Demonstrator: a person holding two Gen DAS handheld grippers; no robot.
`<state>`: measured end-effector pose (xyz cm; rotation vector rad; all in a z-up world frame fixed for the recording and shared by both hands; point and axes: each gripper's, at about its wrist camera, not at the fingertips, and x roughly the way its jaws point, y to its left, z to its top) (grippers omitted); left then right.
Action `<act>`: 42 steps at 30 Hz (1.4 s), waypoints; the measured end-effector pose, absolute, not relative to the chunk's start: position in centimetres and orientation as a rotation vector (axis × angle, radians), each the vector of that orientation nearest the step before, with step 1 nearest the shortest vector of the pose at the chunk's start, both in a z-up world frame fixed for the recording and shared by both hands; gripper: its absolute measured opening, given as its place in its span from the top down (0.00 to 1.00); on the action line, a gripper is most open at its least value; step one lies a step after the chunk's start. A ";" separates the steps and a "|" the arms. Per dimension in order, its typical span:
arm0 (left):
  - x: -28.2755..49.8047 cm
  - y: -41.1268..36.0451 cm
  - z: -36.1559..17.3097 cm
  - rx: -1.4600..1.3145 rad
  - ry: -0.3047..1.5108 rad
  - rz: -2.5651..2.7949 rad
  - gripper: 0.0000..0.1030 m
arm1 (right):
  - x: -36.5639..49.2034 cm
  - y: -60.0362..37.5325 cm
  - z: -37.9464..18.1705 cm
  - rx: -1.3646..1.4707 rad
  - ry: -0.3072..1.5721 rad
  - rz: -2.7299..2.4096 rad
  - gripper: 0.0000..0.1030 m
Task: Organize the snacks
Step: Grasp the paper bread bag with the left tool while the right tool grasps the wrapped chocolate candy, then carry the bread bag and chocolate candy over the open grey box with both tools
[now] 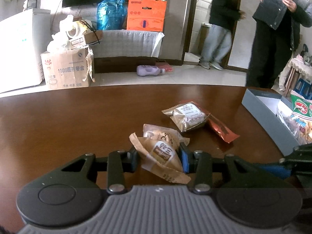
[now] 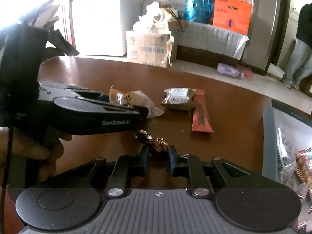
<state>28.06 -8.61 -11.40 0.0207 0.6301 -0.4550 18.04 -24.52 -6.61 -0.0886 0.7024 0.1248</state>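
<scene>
The tabletop is carrying every snack and both tools; its surface is dark brown and glossy.

The box is sitting open at the right edge of the tabletop. It is grey outside and white inside, and it is holding several printed snack bags at its near end.

The left tool is lying low over the tabletop, clamped on a tan bun packet. Its pads are pressing the packet from both sides. A second tan packet is lying just behind the first, touching it. In the right wrist view, a hand is holding the left tool's handle at the left of the frame.

The right tool is sitting near the tabletop, closed tight on a small dark candy. The candy's twisted wrapper end is sticking out past the fingertips to the left.

A silver packet is lying farther out, between the tan packets and the box. It is resting partly on a red bar, which is angled toward the box.

Beyond the tabletop, a cardboard carton is standing on the floor, and a purple bottle is lying on its side. Two people are standing near the doorway.
</scene>
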 end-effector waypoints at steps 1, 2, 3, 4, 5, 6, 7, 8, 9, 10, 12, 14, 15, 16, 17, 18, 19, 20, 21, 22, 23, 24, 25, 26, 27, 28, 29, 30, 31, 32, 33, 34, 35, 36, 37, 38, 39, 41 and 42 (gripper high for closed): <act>28.0 -8.4 -11.4 0.019 0.630 -0.450 0.62 | 17.9 -24.5 -6.5 -0.092 0.700 0.127 0.79; 27.9 -8.2 -11.4 0.019 0.629 -0.445 0.63 | 17.9 -24.4 -6.4 -0.094 0.700 0.129 0.79; 27.8 -8.2 -11.4 0.022 0.629 -0.442 0.63 | 17.8 -24.4 -6.5 -0.096 0.703 0.130 0.79; 27.6 -8.1 -11.3 0.028 0.626 -0.434 0.63 | 17.7 -24.3 -6.5 -0.098 0.709 0.133 0.79; 27.5 -8.0 -11.3 0.034 0.624 -0.429 0.63 | 17.7 -24.3 -6.6 -0.099 0.713 0.135 0.79; 27.3 -8.0 -11.3 0.037 0.624 -0.425 0.63 | 17.6 -24.2 -6.6 -0.101 0.715 0.139 0.79; 27.1 -8.0 -11.3 0.040 0.623 -0.420 0.63 | 17.6 -24.1 -6.6 -0.104 0.718 0.142 0.79; 26.9 -7.9 -11.2 0.044 0.621 -0.411 0.63 | 17.5 -24.1 -6.7 -0.106 0.720 0.145 0.79; 26.7 -7.9 -11.2 0.045 0.620 -0.403 0.63 | 17.4 -24.0 -6.7 -0.108 0.721 0.146 0.79; 26.5 -7.8 -11.2 0.044 0.619 -0.394 0.63 | 17.3 -23.9 -6.7 -0.108 0.722 0.147 0.79; 26.1 -7.7 -11.2 0.041 0.619 -0.378 0.63 | 17.0 -23.7 -6.7 -0.107 0.725 0.150 0.79; 25.6 -7.6 -11.2 0.046 0.618 -0.366 0.63 | 16.7 -23.6 -6.8 -0.108 0.728 0.153 0.79; 25.4 -7.7 -11.1 0.052 0.617 -0.362 0.63 | 16.6 -23.5 -6.7 -0.108 0.728 0.153 0.79; 25.1 -7.8 -11.1 0.057 0.615 -0.357 0.63 | 16.3 -23.5 -6.7 -0.107 0.728 0.154 0.79; 24.8 -7.8 -11.1 0.061 0.614 -0.352 0.63 | 16.0 -23.4 -6.7 -0.105 0.728 0.158 0.79; 24.6 -7.8 -11.1 0.061 0.614 -0.348 0.63 | 15.8 -23.3 -6.6 -0.104 0.727 0.159 0.79; 24.3 -7.7 -11.1 0.060 0.615 -0.343 0.63 | 15.6 -23.2 -6.5 -0.103 0.725 0.161 0.79; 24.1 -7.7 -11.1 0.061 0.615 -0.340 0.63 | 15.3 -23.2 -6.4 -0.101 0.722 0.162 0.79; 23.8 -7.6 -11.1 0.064 0.614 -0.336 0.63 | 15.1 -23.2 -6.3 -0.100 0.721 0.163 0.79; 23.5 -7.6 -11.1 0.068 0.614 -0.332 0.63 | 14.8 -23.2 -6.2 -0.099 0.720 0.163 0.79; 23.2 -7.5 -11.1 0.069 0.614 -0.328 0.63 | 14.6 -23.2 -6.1 -0.098 0.719 0.164 0.79; 22.9 -7.4 -11.1 0.069 0.614 -0.323 0.63 | 14.3 -23.2 -6.0 -0.096 0.717 0.166 0.79; 22.6 -7.3 -11.1 0.066 0.615 -0.317 0.63 | 14.1 -23.1 -5.8 -0.096 0.716 0.169 0.79; 22.2 -7.2 -11.1 0.066 0.615 -0.313 0.63 | 13.9 -23.1 -5.7 -0.097 0.716 0.172 0.79; 21.8 -7.2 -11.1 0.067 0.614 -0.310 0.63 | 13.6 -23.0 -5.7 -0.101 0.717 0.173 0.79; 21.4 -7.2 -11.1 0.069 0.614 -0.307 0.63 | 13.4 -22.9 -5.6 -0.103 0.717 0.174 0.79; 21.0 -7.2 -11.1 0.070 0.614 -0.305 0.63 | 13.2 -22.9 -5.6 -0.104 0.719 0.177 0.79; 20.7 -7.2 -11.1 0.072 0.613 -0.303 0.63 | 13.0 -22.8 -5.5 -0.106 0.719 0.180 0.79; 20.3 -7.2 -11.1 0.073 0.613 -0.302 0.63 | 12.8 -22.6 -5.5 -0.110 0.719 0.181 0.79; 19.9 -7.3 -11.1 0.075 0.612 -0.301 0.63 | 12.6 -22.5 -5.5 -0.114 0.720 0.184 0.79; 19.6 -7.3 -11.1 0.077 0.612 -0.300 0.63 | 12.3 -22.4 -5.4 -0.117 0.719 0.186 0.79; 19.2 -7.3 -11.1 0.078 0.612 -0.297 0.62 | 12.2 -22.3 -5.4 -0.120 0.718 0.187 0.79; 18.9 -7.3 -11.1 0.078 0.612 -0.295 0.63 | 11.9 -22.3 -5.4 -0.121 0.717 0.188 0.79; 18.6 -7.2 -11.1 0.076 0.612 -0.293 0.63 | 11.7 -22.2 -5.3 -0.122 0.717 0.189 0.79; 18.3 -7.2 -11.1 0.076 0.612 -0.290 0.63 | 11.7 -22.2 -5.3 -0.121 0.719 0.188 0.79; 18.1 -7.1 -11.1 0.077 0.612 -0.287 0.63 | 11.6 -22.2 -5.3 -0.120 0.721 0.188 0.79; 17.8 -7.1 -11.1 0.077 0.611 -0.284 0.63 | 11.4 -22.2 -5.3 -0.119 0.722 0.187 0.79; 17.3 -7.0 -11.1 0.077 0.611 -0.277 0.63 | 11.3 -22.2 -5.3 -0.120 0.723 0.187 0.79; 17.2 -7.0 -11.1 0.076 0.611 -0.276 0.63 | 11.1 -22.2 -5.3 -0.120 0.724 0.187 0.79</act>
